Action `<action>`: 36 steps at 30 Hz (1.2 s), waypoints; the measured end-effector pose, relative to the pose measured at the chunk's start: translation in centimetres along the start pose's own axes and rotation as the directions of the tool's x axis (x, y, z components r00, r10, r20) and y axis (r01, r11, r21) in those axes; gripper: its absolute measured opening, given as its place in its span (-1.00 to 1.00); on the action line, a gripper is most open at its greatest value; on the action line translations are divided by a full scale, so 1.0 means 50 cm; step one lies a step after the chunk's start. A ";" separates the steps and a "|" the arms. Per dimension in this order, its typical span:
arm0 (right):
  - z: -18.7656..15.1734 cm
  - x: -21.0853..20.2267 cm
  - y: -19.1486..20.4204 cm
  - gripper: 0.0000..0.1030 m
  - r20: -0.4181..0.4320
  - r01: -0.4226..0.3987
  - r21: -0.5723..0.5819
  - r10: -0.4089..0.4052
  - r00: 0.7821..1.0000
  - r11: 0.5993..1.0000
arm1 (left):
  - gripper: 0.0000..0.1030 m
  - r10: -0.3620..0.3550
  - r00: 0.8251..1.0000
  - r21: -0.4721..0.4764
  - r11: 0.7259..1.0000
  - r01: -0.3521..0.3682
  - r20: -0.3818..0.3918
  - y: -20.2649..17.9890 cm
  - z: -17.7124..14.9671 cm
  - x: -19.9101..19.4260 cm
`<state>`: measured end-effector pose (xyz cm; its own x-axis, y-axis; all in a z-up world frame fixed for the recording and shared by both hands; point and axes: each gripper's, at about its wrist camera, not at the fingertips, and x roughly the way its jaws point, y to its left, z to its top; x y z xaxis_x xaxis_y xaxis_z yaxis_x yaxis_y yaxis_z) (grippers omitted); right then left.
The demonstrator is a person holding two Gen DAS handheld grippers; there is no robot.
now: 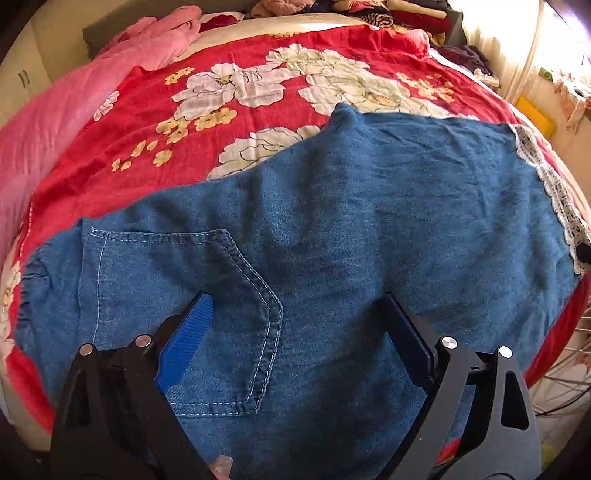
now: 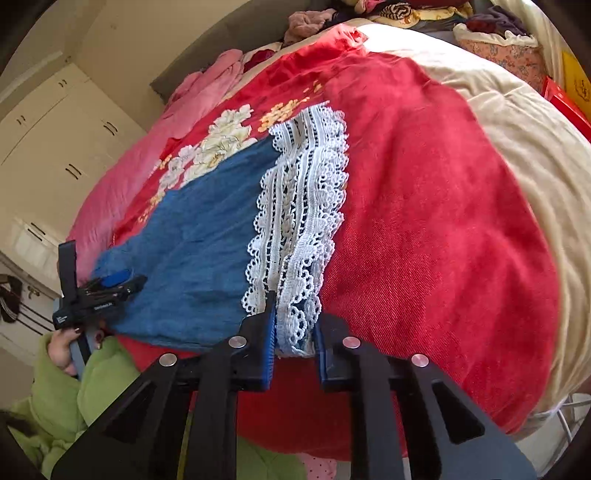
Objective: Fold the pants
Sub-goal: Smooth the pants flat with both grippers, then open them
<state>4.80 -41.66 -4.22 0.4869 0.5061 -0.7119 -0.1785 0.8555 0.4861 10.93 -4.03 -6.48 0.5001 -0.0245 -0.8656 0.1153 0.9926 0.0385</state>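
Observation:
Blue denim pants (image 1: 369,221) lie spread flat on a red flowered blanket (image 1: 147,110). My left gripper (image 1: 295,310) hovers open just above the seat, its blue-padded fingers either side of a back pocket's corner (image 1: 258,295), nothing between them. The white lace hem (image 1: 554,192) marks the leg end at the right. In the right wrist view my right gripper (image 2: 295,332) is shut on the near end of that lace hem (image 2: 303,206), at the near edge of the pants (image 2: 192,236). The left gripper (image 2: 107,284) shows at the far left, held by a hand.
A pink blanket (image 1: 55,122) lies along the left of the bed. A pile of clothes (image 1: 351,11) sits at the far end. A cream duvet (image 2: 517,122) covers the right side. White cupboards (image 2: 55,147) stand beyond. A green sleeve (image 2: 66,387) is at lower left.

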 end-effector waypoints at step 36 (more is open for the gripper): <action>0.057 0.049 0.221 0.39 0.149 0.219 -0.360 -0.176 0.973 0.907 | 0.65 -0.137 0.986 -0.108 0.983 0.147 0.094 0.056 0.106 -0.053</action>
<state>6.45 -31.27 0.87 0.6327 0.3253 -0.7028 -0.3631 0.9262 0.1018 14.47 -1.80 -1.44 0.5578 -0.1715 -0.8120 0.0941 0.9852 -0.1435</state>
